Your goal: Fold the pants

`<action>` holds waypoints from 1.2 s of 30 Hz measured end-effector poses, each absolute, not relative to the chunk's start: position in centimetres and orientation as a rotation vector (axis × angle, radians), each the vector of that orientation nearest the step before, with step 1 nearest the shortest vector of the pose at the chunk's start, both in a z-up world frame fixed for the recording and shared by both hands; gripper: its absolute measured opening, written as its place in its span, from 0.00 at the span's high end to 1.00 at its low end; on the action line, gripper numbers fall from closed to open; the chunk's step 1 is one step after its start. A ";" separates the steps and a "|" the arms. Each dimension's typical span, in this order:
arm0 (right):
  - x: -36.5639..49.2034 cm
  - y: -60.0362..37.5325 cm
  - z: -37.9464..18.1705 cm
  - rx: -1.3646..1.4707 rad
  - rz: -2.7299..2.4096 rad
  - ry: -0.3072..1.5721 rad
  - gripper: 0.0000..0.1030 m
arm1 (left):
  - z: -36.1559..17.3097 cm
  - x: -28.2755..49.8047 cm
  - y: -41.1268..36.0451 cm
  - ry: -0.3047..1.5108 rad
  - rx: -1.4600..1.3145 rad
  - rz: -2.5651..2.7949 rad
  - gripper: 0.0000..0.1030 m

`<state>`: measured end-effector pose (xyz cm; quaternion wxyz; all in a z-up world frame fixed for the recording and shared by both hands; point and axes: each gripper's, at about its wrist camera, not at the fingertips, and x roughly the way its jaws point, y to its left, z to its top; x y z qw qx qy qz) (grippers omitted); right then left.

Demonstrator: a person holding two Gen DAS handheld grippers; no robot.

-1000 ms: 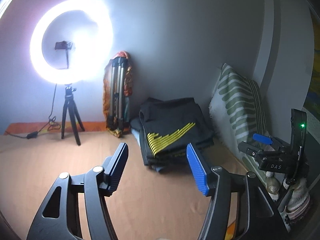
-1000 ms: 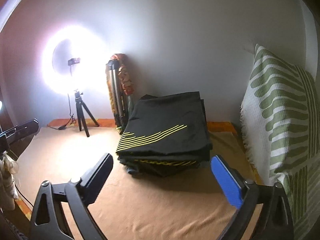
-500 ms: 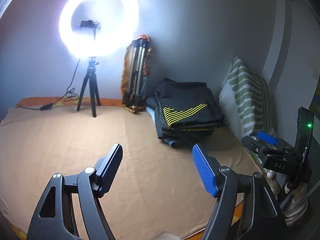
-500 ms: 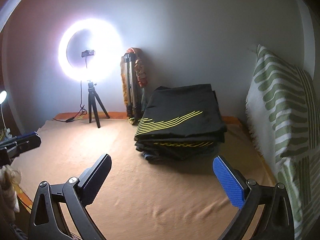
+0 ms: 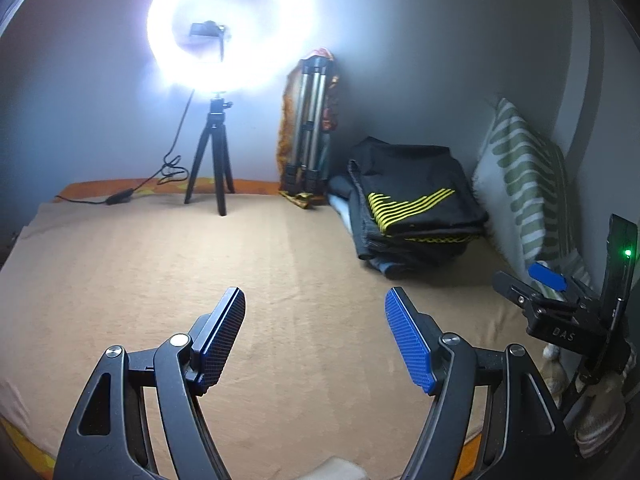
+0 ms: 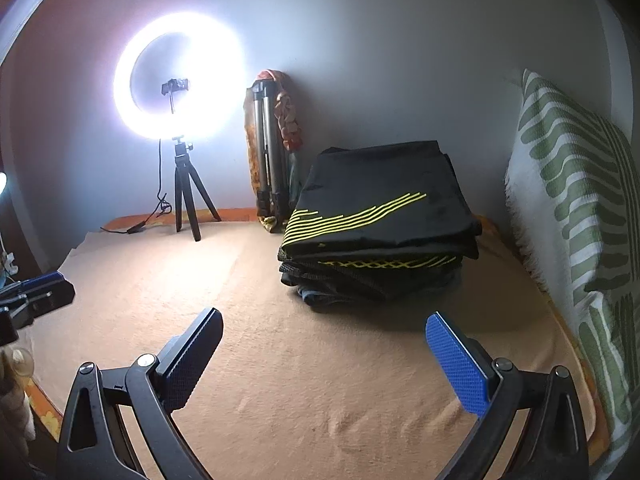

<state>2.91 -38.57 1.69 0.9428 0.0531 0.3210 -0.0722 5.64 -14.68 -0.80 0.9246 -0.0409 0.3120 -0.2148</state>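
A stack of folded dark pants [image 5: 416, 216] with yellow stripes lies at the back right of the tan bed cover [image 5: 200, 280], also in the right wrist view [image 6: 380, 228]. My left gripper [image 5: 316, 328] is open and empty, held over the bare cover well short of the stack. My right gripper [image 6: 324, 352] is open and empty, in front of the stack; it also shows at the right edge of the left wrist view [image 5: 548, 280]. The left gripper shows at the left edge of the right wrist view [image 6: 36, 292].
A lit ring light [image 5: 228, 28] on a small black tripod [image 5: 212, 168] stands at the back. A folded tripod [image 5: 308, 128] in patterned cloth leans on the wall. A green-striped pillow [image 6: 580, 208] lines the right side.
Both grippers have drawn back and away from the stack, so more of the bed cover shows. The left view has swung left and down. Both stay open.
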 end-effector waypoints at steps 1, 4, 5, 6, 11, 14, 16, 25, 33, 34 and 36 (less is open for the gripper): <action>3.1 -38.6 1.4 0.114 -0.147 0.660 0.00 | -1.0 5.8 -14.7 0.644 -0.080 -0.435 0.30; 3.3 -38.7 0.9 0.117 -0.152 0.669 0.00 | -1.7 6.0 -14.9 0.666 -0.070 -0.437 0.30; 3.4 -38.7 0.8 0.110 -0.155 0.669 0.00 | -2.0 6.1 -15.0 0.676 -0.067 -0.439 0.30; 3.4 -38.7 0.7 0.101 -0.162 0.667 0.00 | -2.3 6.1 -15.1 0.684 -0.066 -0.442 0.30; 3.9 -38.7 0.4 0.094 -0.175 0.662 0.00 | -3.4 6.2 -15.7 0.715 -0.028 -0.448 0.30; 4.1 -38.8 0.2 0.096 -0.175 0.666 0.00 | -3.5 6.3 -15.6 0.729 -0.028 -0.444 0.30; 4.4 -38.8 -0.1 0.099 -0.175 0.673 0.00 | -3.5 6.3 -15.4 0.727 -0.028 -0.439 0.29; 4.7 -38.3 -0.3 0.094 -0.167 0.680 0.00 | -3.3 6.4 -14.5 0.723 -0.042 -0.429 0.22; 4.8 -38.3 -0.4 0.097 -0.162 0.685 0.00 | -3.2 6.2 -14.5 0.716 -0.023 -0.432 0.22; 4.7 -38.3 -0.4 0.096 -0.162 0.685 0.00 | -3.2 6.2 -14.5 0.717 -0.020 -0.432 0.22; 4.7 -38.3 -0.4 0.096 -0.162 0.686 0.00 | -3.2 6.2 -14.5 0.715 -0.018 -0.431 0.22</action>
